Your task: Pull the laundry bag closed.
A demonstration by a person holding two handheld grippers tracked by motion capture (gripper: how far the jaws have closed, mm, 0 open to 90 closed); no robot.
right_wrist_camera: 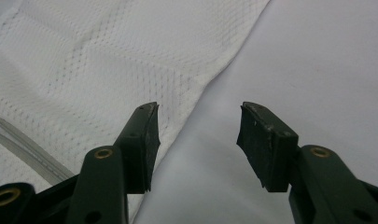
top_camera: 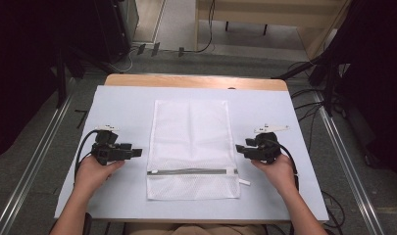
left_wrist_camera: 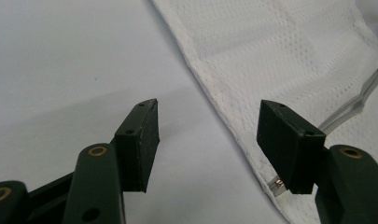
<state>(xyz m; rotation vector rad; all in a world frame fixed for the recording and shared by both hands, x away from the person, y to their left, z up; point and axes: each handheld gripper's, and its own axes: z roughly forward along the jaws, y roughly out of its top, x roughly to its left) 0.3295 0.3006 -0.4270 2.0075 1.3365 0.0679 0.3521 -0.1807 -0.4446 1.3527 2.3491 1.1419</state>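
Note:
A white mesh laundry bag (top_camera: 191, 147) lies flat in the middle of the table, its grey zipper (top_camera: 191, 171) running across near the front. My left gripper (top_camera: 137, 153) hovers open just off the bag's left edge, jaws pointing right. In the left gripper view the bag's hem (left_wrist_camera: 233, 116) runs between my open jaws, and the zipper (left_wrist_camera: 350, 109) shows at the right. My right gripper (top_camera: 239, 148) stands open at the bag's right edge, pointing left. In the right gripper view the bag's edge (right_wrist_camera: 196, 93) passes between the jaws, with nothing gripped.
A white sheet (top_camera: 122, 107) covers the wooden table (top_camera: 196, 81). The zipper's white pull tab (top_camera: 244, 182) sticks out at the bag's front right. Floor rails, cables and dark stands surround the table.

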